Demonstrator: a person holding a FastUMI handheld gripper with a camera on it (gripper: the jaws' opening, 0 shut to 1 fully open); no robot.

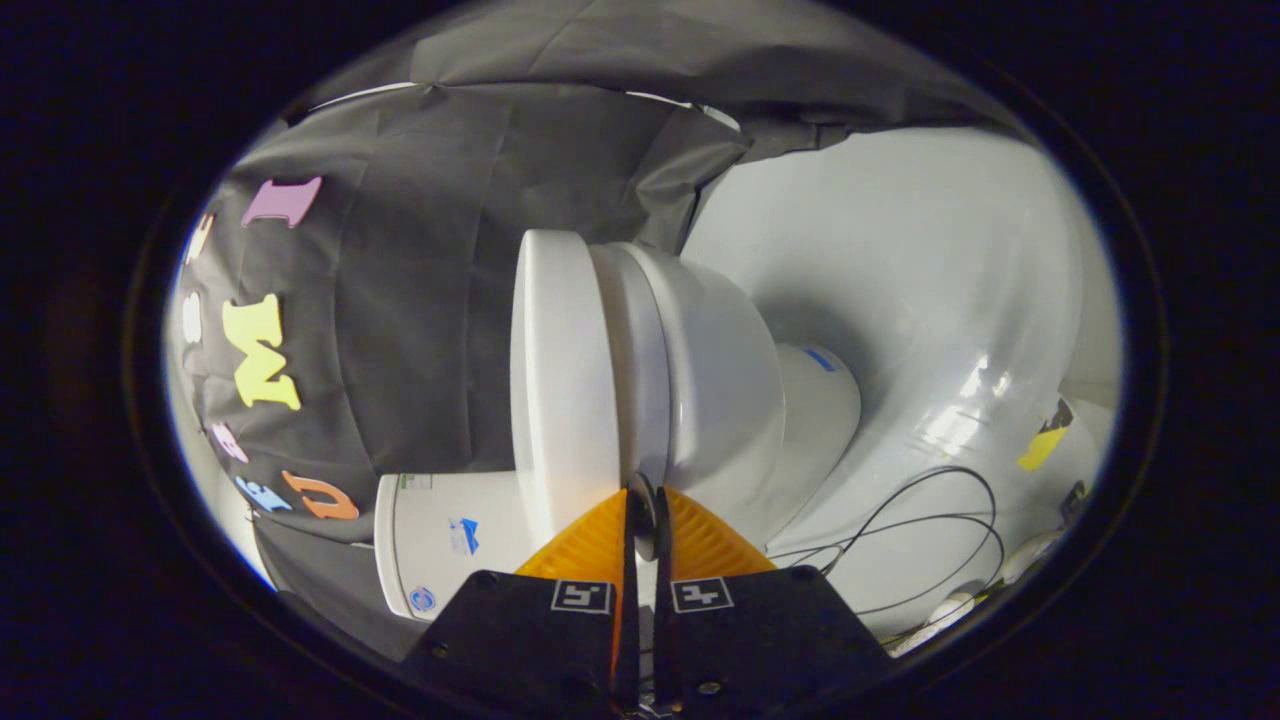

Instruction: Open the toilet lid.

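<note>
We see a white toilet (pixel 700 380) through a camera rolled onto its side, so the toilet appears rotated a quarter turn. Its surfaces are smooth, glossy ceramic or plastic, with soft highlights on the rounded bowl.

The toilet lid (pixel 562 370) is a thick, flat, oval slab with rounded edges. We see it nearly edge-on, lying closed against the seat (pixel 640 370), which shows as a thinner pale band between the lid and the bulging bowl. The lid's long axis runs from the claw away toward the far dark cloth wall (pixel 430 300), and its broad top face is turned toward the side of the cloth wall. Beyond the bowl, the pedestal narrows to a rounded base that meets the shiny pale floor (pixel 930 300).

The cylindrical white tank (pixel 450 535) sits beside the claw, next to the lid's near end, with small stickers on it whose details we cannot make out.

The claw (pixel 643 500) has two ribbed, wedge-shaped fingers (pixel 590 550) mounted on flat dark blocks that carry square printed markers. The fingers are drawn nearly together, with only a narrow slit between them. Their tips sit right at the near end of the toilet, about at the seam between lid and seat. A small dark rounded piece shows in the slit; we cannot tell what it is, nor whether the fingers press on anything.

Thin dark cables (pixel 920 540) loop across the glossy floor, off to the side of the claw, near a patch of yellow tape (pixel 1042 447).
</note>
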